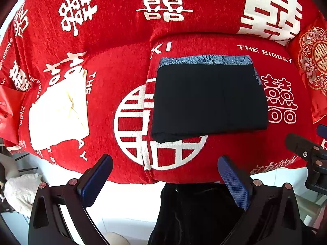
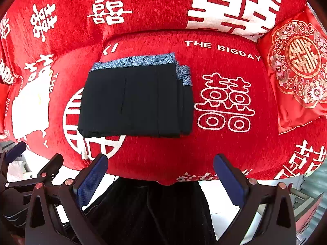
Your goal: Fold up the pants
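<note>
Black pants lie folded into a flat rectangle on the red sofa seat, a blue-grey patterned band along their far edge. In the right wrist view the same pants sit left of centre, layered edges showing on their right side. My left gripper is open, held back off the seat's front edge, nothing between its blue pads. My right gripper is open too, also clear of the pants. The right gripper shows at the right edge of the left wrist view.
The sofa cover is red with white characters. A red embroidered cushion sits at the right end. A pale cloth or sunlit patch lies on the left seat. Dark fabric hangs below the seat front over a white floor.
</note>
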Tool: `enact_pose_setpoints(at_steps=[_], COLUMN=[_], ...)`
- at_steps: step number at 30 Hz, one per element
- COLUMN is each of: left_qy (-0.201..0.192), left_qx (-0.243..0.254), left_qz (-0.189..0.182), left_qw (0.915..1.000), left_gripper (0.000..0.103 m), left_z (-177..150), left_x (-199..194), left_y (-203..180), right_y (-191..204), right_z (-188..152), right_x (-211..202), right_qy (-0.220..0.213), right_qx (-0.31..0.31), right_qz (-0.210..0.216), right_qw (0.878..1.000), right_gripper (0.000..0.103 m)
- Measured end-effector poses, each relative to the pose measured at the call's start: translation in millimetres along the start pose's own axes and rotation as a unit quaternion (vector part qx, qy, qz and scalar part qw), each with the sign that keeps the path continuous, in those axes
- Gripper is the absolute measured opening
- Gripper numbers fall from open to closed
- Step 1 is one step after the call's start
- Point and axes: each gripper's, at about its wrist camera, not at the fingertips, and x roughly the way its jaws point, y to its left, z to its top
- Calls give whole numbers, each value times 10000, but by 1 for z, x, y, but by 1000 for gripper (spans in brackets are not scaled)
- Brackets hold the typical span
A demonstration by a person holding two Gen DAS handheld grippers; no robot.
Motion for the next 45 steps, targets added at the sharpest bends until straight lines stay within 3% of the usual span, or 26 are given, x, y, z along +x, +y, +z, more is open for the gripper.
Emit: enact_pose_setpoints(at_steps=[45], left_qy=[-131], left_qx=[146], left_qz=[51], left_qw=[9998], left_gripper=[103], left_z=[-1], left_x=[-7], left_y=[-4], right_y=[1], right_z=[2], right_x=[-3], right_qy=[-18], right_qx=[4], right_qz=[-19], right_qw=[10000], right_gripper=[103])
